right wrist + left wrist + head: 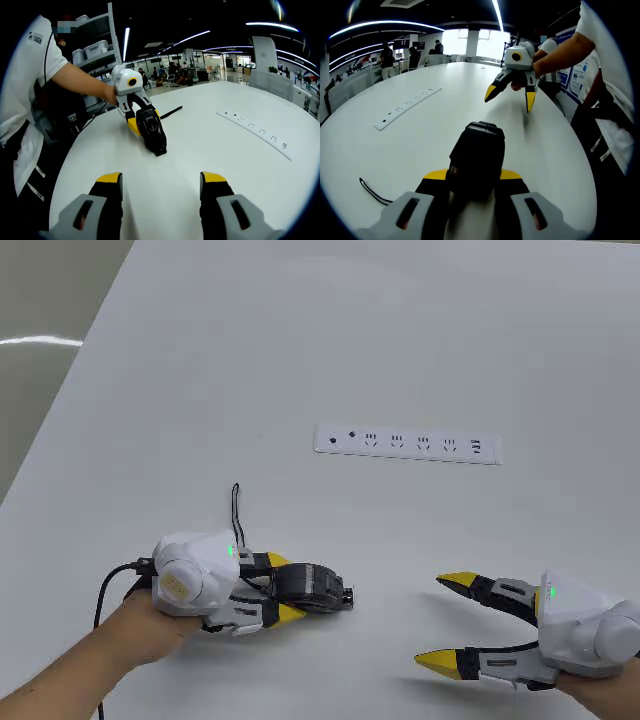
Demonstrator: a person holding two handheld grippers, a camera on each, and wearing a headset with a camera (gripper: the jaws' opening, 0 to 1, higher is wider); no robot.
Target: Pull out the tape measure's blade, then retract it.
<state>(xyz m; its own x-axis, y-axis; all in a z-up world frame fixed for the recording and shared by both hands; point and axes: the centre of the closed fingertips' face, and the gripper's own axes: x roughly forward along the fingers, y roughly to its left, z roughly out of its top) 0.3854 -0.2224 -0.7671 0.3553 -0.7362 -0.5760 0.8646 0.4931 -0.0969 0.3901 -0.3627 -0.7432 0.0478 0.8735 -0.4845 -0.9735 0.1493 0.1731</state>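
Black plastic tape measure case [312, 585] lies on white counter [300, 360], about 7 o'clock in head view, clamped between the jaws of left claw [284, 587]. No blade drawn yet, by the look of it. Right claw [431, 621] at 5 o'clock, spread wide, empty, well apart from case.

Risk: the blade tip is small. A wide claw may miss it or shove the case, twisting it out of the left clamp.

Right gripper view faces the end where the blade leaves. In left gripper view the case's bulk hides that end.

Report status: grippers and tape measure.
Left gripper shut on black boxy tape measure, blade not out. Right gripper open, apart from it. White power strip beyond, not obstructing.
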